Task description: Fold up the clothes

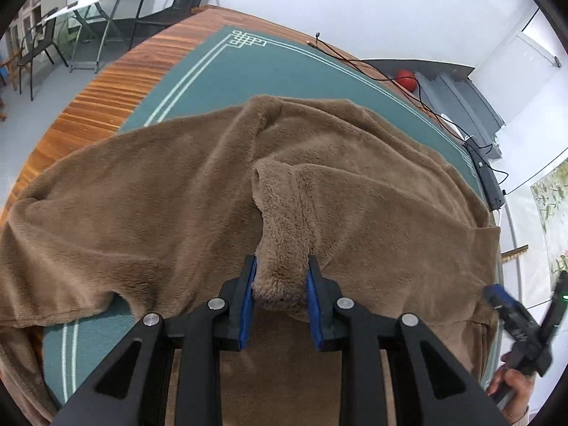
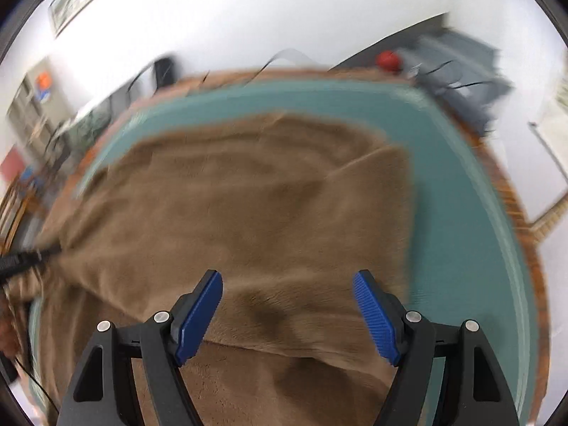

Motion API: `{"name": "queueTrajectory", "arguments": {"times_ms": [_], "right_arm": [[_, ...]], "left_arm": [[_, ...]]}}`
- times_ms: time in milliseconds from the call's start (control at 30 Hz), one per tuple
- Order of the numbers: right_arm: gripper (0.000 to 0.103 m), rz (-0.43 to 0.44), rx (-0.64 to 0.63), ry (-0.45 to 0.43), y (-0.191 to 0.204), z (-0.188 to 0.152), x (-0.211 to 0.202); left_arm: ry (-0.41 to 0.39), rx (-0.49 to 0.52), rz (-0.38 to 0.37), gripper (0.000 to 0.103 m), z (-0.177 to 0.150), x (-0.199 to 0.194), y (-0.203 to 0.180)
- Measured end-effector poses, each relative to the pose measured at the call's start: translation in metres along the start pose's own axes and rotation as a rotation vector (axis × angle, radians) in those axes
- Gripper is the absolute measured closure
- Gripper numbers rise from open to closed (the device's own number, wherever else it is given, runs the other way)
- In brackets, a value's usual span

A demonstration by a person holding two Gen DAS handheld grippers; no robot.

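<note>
Lying spread across the green mat (image 1: 213, 81) on the wooden table (image 1: 117, 81): a brown fleece garment (image 1: 142, 195), covering most of the mat and spilling over the near edge at the left. Bunching into ridges near the middle, with a thick plush fold (image 1: 280, 220) standing up from the rest.

Clamping that fold: the left gripper (image 1: 280, 284), blue pads (image 1: 248, 298) pressing in from both sides, jaws closed on the fleece and lifting it slightly above the surrounding cloth.

Hovering above the garment's near right part: the right gripper (image 2: 287, 305), jaws spread wide, blue pads (image 2: 200, 316) well apart and holding nothing, brown fleece (image 2: 248, 195) showing between them. Blurring heavily throughout the right wrist view. Appearing also at the far right edge of the left wrist view, gripped by a bare hand (image 1: 511, 387).

Trailing along the table's far side: a black cable (image 1: 372, 67), running to a dark box (image 1: 486, 177) at the mat's right edge. Standing beyond the table at the left: black chairs (image 1: 170, 3). Sitting past the far edge: a red ball (image 1: 406, 80).
</note>
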State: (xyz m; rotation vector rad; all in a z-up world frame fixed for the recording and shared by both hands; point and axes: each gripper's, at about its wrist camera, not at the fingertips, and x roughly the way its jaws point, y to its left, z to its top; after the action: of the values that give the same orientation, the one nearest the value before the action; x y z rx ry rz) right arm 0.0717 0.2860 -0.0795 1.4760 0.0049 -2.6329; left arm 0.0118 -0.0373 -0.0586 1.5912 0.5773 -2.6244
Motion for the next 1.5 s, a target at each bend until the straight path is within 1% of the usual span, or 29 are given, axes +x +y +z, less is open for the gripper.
{"name": "queueTrajectory", "arguments": {"times_ms": [67, 100, 200, 233, 267, 333, 433, 467, 533, 600, 667, 767, 867, 967, 1033, 1133, 1267, 1333, 1433, 1500], "right_arm": [[0.024, -0.032, -0.029, 0.080, -0.002, -0.006, 0.025], [0.021, -0.033, -0.043, 0.103, -0.004, -0.009, 0.032], [0.021, -0.020, -0.073, 0.077, -0.007, -0.011, 0.031], [0.021, -0.019, -0.081, 0.073, -0.008, -0.012, 0.031], [0.020, -0.019, -0.089, 0.068, -0.008, -0.013, 0.031], [0.020, -0.016, -0.102, 0.053, -0.009, -0.015, 0.031], [0.020, -0.019, -0.116, 0.031, -0.009, -0.019, 0.031], [0.019, -0.022, -0.117, 0.024, -0.009, -0.020, 0.031], [0.019, -0.028, -0.119, 0.009, -0.007, -0.021, 0.031], [0.018, -0.039, -0.123, -0.024, -0.004, -0.024, 0.031], [0.018, -0.049, -0.125, -0.069, -0.002, -0.028, 0.031], [0.018, -0.061, -0.133, -0.109, -0.001, -0.033, 0.030], [0.017, -0.066, -0.132, -0.110, 0.001, -0.029, 0.032], [0.017, -0.073, -0.136, -0.115, 0.003, -0.031, 0.030], [0.017, -0.076, -0.136, -0.117, 0.003, -0.032, 0.030], [0.016, -0.073, -0.134, -0.118, 0.002, -0.033, 0.029], [0.016, -0.071, -0.133, -0.119, 0.001, -0.033, 0.030], [0.016, -0.070, -0.133, -0.120, 0.001, -0.034, 0.029], [0.016, -0.068, -0.131, -0.119, 0.001, -0.034, 0.029], [0.016, -0.068, -0.131, -0.120, 0.000, -0.034, 0.029]], "left_arm": [[0.001, 0.025, 0.041, 0.072, -0.002, 0.000, -0.002], [0.003, 0.040, 0.060, 0.071, -0.003, 0.000, -0.002], [0.022, 0.086, 0.120, 0.069, -0.010, 0.007, -0.005], [0.031, 0.103, 0.141, 0.067, -0.012, 0.010, -0.006], [0.040, 0.109, 0.152, 0.062, -0.015, 0.012, -0.004], [0.040, 0.106, 0.154, 0.054, -0.020, 0.008, 0.003], [0.028, 0.103, 0.159, 0.050, -0.022, -0.001, 0.007], [0.023, 0.102, 0.160, 0.046, -0.023, -0.004, 0.009], [0.004, 0.107, 0.196, 0.032, -0.022, -0.011, 0.010], [-0.008, 0.091, 0.232, 0.026, -0.017, -0.018, 0.013], [-0.027, 0.064, 0.261, 0.025, -0.015, -0.024, 0.018], [-0.059, 0.049, 0.261, 0.024, -0.008, -0.036, 0.018], [-0.080, 0.077, 0.236, 0.024, 0.002, -0.041, 0.003], [-0.104, 0.124, 0.205, 0.024, 0.012, -0.035, -0.020], [-0.102, 0.152, 0.191, 0.023, 0.022, -0.022, -0.034], [-0.073, 0.182, 0.192, 0.023, 0.026, 0.004, -0.048], [-0.011, 0.209, 0.257, 0.023, 0.020, 0.038, -0.050], [-0.017, 0.215, 0.266, 0.020, 0.016, 0.045, -0.047], [-0.025, 0.174, 0.235, 0.013, 0.015, 0.046, -0.037], [-0.028, 0.175, 0.232, 0.011, 0.015, 0.047, -0.036]]}}
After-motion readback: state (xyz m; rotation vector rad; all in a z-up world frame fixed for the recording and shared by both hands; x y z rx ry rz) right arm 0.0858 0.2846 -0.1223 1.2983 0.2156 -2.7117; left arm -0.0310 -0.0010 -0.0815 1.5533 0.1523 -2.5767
